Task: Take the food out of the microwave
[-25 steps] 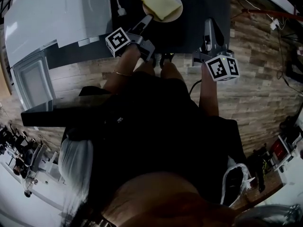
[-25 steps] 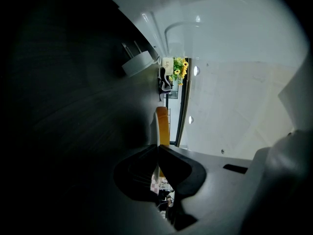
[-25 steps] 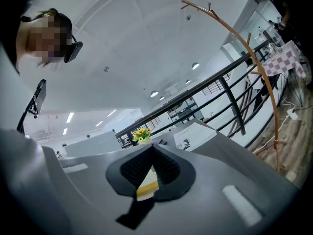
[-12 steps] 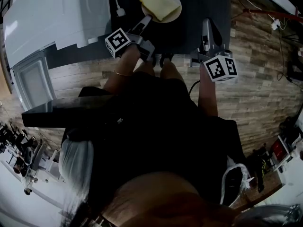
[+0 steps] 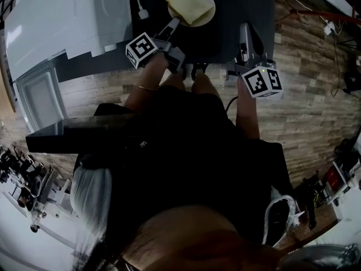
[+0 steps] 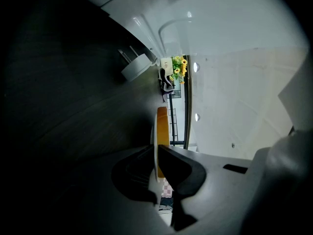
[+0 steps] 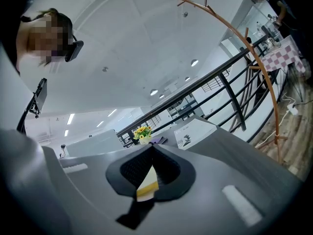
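Task is looking approx. done: the plate [image 5: 210, 14] w/ the food [image 5: 189, 3] is sitting outside the microwave [image 5: 62, 21], over the dark worktop [image 5: 237, 4], the left tool [image 5: 176, 22] is pinching its rim narrow, the right tool [image 5: 245, 27] is hovering fully closed nearby, so prob. only releasing is remaining.

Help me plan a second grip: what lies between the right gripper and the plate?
Only bare dark table shows between the right gripper and plate in the head view.

Food [image 5: 190, 3] at 12 o'clock pale yellow; plate [image 5: 210, 13] cream; tabletop [image 5: 225, 35] black; marker cubes [image 5: 140, 49] [image 5: 262, 82] black-and-white squares; floor [image 5: 307, 95] brown wood-grain planks
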Demonstrator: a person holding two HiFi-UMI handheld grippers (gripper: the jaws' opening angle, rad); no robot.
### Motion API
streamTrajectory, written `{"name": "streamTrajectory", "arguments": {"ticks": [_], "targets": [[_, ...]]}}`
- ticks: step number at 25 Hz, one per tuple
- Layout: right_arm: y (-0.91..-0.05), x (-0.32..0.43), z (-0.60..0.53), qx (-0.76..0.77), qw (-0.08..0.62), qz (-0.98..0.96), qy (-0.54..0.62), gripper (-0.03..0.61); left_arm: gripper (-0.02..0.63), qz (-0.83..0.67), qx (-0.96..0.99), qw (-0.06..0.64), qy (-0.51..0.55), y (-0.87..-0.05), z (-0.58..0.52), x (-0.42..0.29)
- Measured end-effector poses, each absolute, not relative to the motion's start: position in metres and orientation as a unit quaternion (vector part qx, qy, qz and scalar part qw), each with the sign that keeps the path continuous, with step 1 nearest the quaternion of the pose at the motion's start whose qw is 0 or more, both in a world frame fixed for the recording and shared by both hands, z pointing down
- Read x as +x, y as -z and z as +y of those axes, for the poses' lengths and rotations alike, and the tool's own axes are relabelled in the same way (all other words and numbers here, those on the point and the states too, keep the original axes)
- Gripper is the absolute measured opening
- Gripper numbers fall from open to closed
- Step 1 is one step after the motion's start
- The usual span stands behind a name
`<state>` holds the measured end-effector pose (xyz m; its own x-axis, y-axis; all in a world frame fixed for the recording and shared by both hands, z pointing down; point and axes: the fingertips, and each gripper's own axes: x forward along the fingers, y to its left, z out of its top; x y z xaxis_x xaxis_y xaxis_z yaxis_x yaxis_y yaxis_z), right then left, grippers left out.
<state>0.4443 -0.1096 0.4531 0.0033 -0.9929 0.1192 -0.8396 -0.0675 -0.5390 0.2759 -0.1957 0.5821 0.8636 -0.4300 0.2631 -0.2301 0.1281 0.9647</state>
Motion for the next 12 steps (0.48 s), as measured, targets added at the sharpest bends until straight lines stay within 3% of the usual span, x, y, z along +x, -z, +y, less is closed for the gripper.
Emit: {"name": "streamTrajectory", "arguments": {"ticks": [9,12], "targets": [[-0.444,0.447,-0.109,-0.689,0.162,0.666,0.235,0.0,0.017,-0.267,0.671,0.69,0.043,-0.579,-0.196,0.275],[-0.441,0.447,-0.11,-0.688,0.162,0.667,0.235,0.0,0.074,-0.267,0.677,0.686,0.029,-0.578,-0.194,0.276]]}}
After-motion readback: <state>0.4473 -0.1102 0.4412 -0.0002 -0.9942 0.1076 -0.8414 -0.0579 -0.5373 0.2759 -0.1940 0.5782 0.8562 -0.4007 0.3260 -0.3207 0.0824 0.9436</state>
